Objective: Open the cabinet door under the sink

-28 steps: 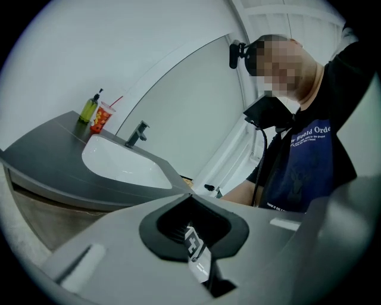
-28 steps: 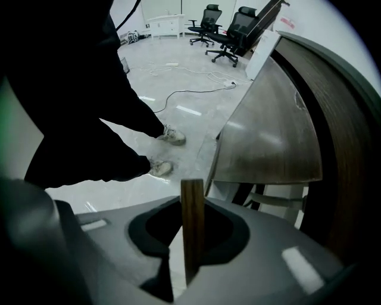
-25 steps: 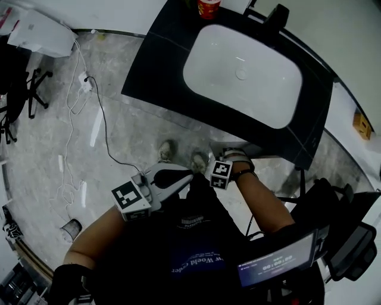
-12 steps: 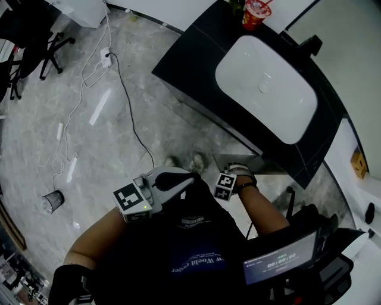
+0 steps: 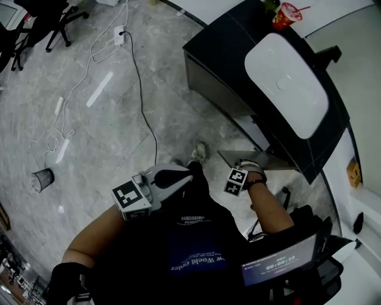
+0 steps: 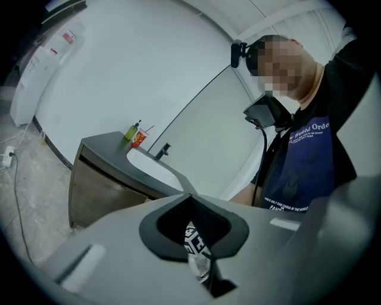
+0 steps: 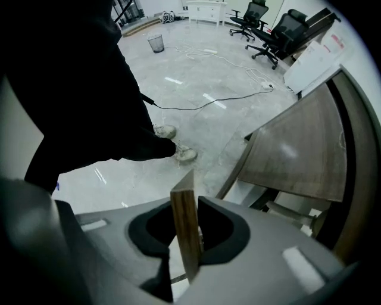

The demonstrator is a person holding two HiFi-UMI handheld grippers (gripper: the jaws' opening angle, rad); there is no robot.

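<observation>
As the vanity cabinet (image 5: pixel 208 74) stands at the far right of the scene, we enter it first: dark countertop (image 5: pixel 220 36), white oval sink (image 5: pixel 286 83) set into it, and a black faucet (image 5: pixel 330 55) at the basin's right side. A red cup (image 5: pixel 286 15) and a green bottle (image 6: pixel 131 132) stand together at the far end of the top.

Item, cabinet door (image 5: pixel 233 157): wood-grain panel under the sink, standing open at an angle, swung out from the cabinet front toward the near side. In the right gripper view we note a pale pipe (image 7: pixel 292 211) in the opened space. The cabinet's wood front (image 7: pixel 297 149) lies to the right of it.

Item, right gripper (image 7: pixel 186 202): pointing down, jaws narrow and clamped on the door's free edge, which stands upright between the pads. We see its marker cube (image 5: pixel 236 181) just on the near side of the door.

Item, left gripper (image 5: pixel 189 175): held at the person's front, left of the right gripper and apart from the cabinet. Its jaws are drawn together at the tips with nothing held. Through the slit behind the tips we see only the other gripper's marker cube.

Item, floor (image 5: pixel 89 149): grey and marbled. A black cable (image 5: pixel 143 89) runs from a power strip (image 5: pixel 119 33) at the far side toward the person's shoe (image 5: pixel 199 153). A small waste bin (image 5: pixel 41 177) stands at the left and office chairs (image 5: pixel 53 18) at the far left.
</observation>
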